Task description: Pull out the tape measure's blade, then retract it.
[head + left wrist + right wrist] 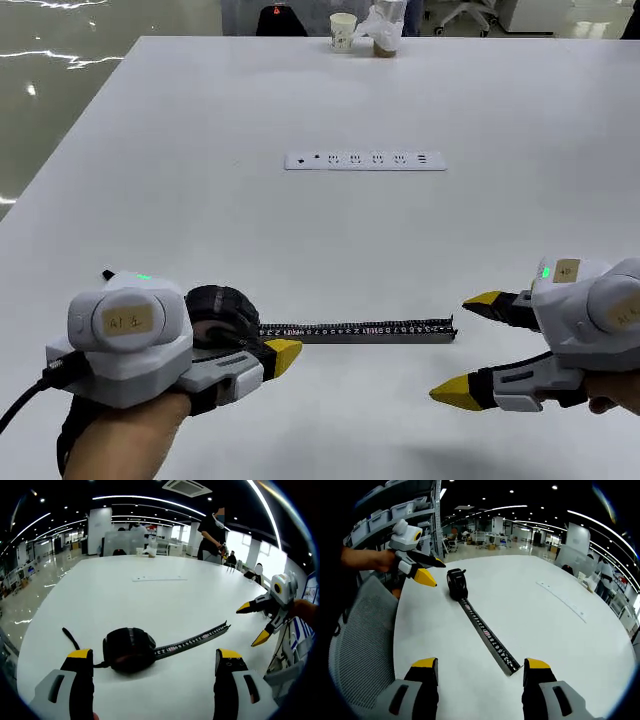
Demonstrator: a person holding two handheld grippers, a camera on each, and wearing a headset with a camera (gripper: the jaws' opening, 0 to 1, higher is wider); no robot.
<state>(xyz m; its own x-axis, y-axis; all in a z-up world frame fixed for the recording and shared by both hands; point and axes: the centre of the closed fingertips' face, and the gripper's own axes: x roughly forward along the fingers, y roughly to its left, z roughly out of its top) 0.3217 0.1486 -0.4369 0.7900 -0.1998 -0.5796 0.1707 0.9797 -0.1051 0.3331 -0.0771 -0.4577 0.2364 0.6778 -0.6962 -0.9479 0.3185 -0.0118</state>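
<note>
left gripper view: the left gripper (153,655) has its jaws spread wide, one yellow tip at each side, holding nothing. the black tape measure (129,649) lies on the white desk (150,600) just ahead of the tips and between them, nearer the left-hand one and touching neither. its blade (192,640) runs out flat across the desk to the right, and a thin black strap (70,637) trails off the other side. past the blade's end hangs the right gripper (251,625), jaws apart. a white power strip (159,578) lies farther up the desk, and a person (212,532) stands at the far edge.

right gripper view: this gripper's own jaws (480,663) are spread and empty. the end of the blade (485,630) lies on the desk between the two tips, nearer the right-hand one (whether it touches that tip, i cannot tell). the blade leads away to the tape measure (456,583), with the left gripper (431,571) just beside it, jaws apart. a mesh chair (360,630) stands by the desk.

head view: the tape measure (222,312) sits near the close edge of the desk, low on the left. one yellow tip of the left gripper lies just beside where the blade (360,329) comes out, and the other tip is hidden. the blade stops short of the right gripper (466,345), whose jaws gape. the power strip (365,160) lies mid-desk, and a paper cup (343,32) stands at the far edge.
</note>
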